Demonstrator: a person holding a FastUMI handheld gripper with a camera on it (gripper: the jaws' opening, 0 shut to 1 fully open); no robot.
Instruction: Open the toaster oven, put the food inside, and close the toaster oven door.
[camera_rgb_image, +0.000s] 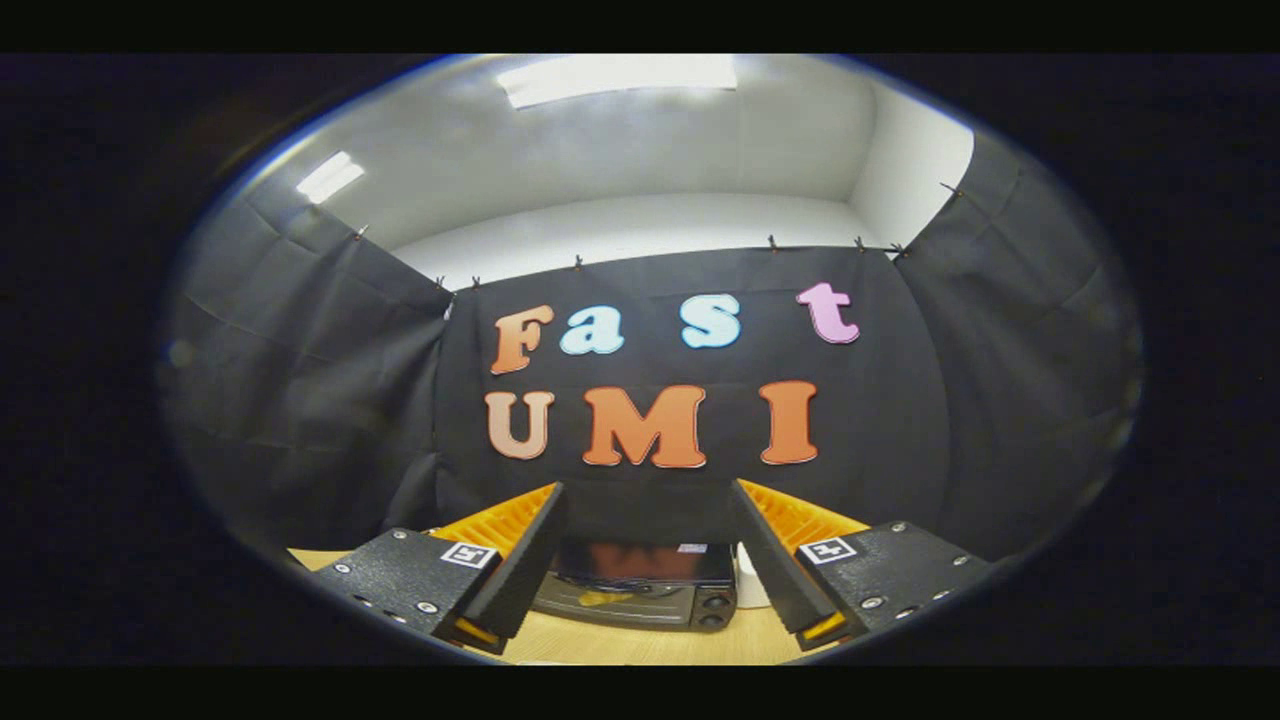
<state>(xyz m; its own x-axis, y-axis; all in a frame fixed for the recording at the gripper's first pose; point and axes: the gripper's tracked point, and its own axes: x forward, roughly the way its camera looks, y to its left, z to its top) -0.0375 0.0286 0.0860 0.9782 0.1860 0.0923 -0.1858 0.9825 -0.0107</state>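
The tool (650, 560) is held with its fingers spread wide apart, gripping nothing. The toaster oven (640, 590) sits on the wooden counter (640, 648) ahead of the fingers, seen through the gap between them, door closed.

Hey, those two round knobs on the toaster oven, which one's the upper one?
The upper knob, on the toaster oven's right panel directly above the lower knob. The open tool holds nothing.

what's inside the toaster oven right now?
Can't tell. The toaster oven sits on the wooden table beyond the open gripper, door apparently shut; its dark glass shows only reflections, so the contents are hidden.
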